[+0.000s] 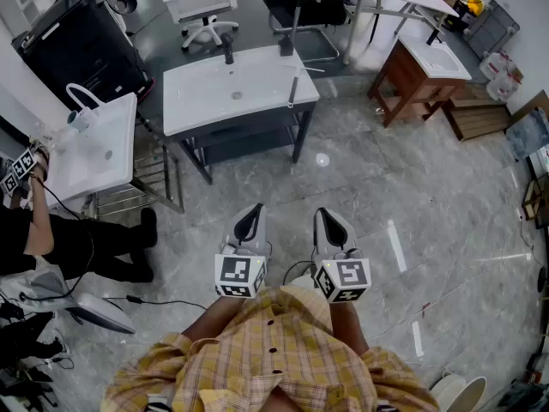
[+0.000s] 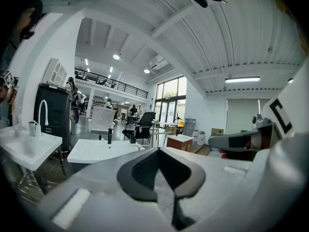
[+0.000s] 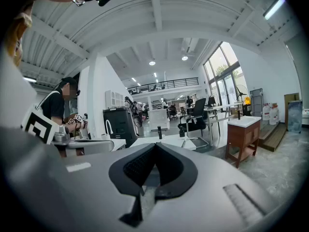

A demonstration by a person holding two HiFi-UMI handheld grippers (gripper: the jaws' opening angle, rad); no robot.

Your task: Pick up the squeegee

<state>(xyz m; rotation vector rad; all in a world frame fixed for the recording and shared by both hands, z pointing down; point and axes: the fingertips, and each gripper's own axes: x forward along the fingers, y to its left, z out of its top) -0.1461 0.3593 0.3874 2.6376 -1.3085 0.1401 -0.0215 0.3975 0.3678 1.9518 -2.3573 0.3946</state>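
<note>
Grey marble-patterned glossy floor (image 1: 412,196) is recorded throughout the showroom.

Basin units, three:
- One white rectangular tabletop on a dark frame (image 1: 214,101) is placed at centre and bears one black upright tap (image 1: 228,51).
- One white basin tabletop (image 1: 107,157) is placed at left and bears one white arched tap (image 1: 81,97).
- One white basin on a brown wooden cabinet (image 1: 412,80) is placed at right.

Office chairs, two: one white swivel chair (image 1: 203,7) and one black swivel chair (image 1: 300,11) are set beyond the centre unit.

Squeegee, one: a slender grey squeegee (image 1: 292,88) is found at the right-hand edge of the centre tabletop, near its front corner. Its blade is too small to be made out.

Tongs, two: the left tongs (image 1: 249,217) and the right tongs (image 1: 330,221) are held side by side over the floor, in front of a yellow plaid shirt (image 1: 283,363). Each carries one black-and-white marker cube. Both pairs of dark padded jaws are seen closed together, with nothing between them. Both are well apart from the squeegee.

Persons, one further: a figure in black clothing (image 1: 60,243) is noted at the left edge.
</note>
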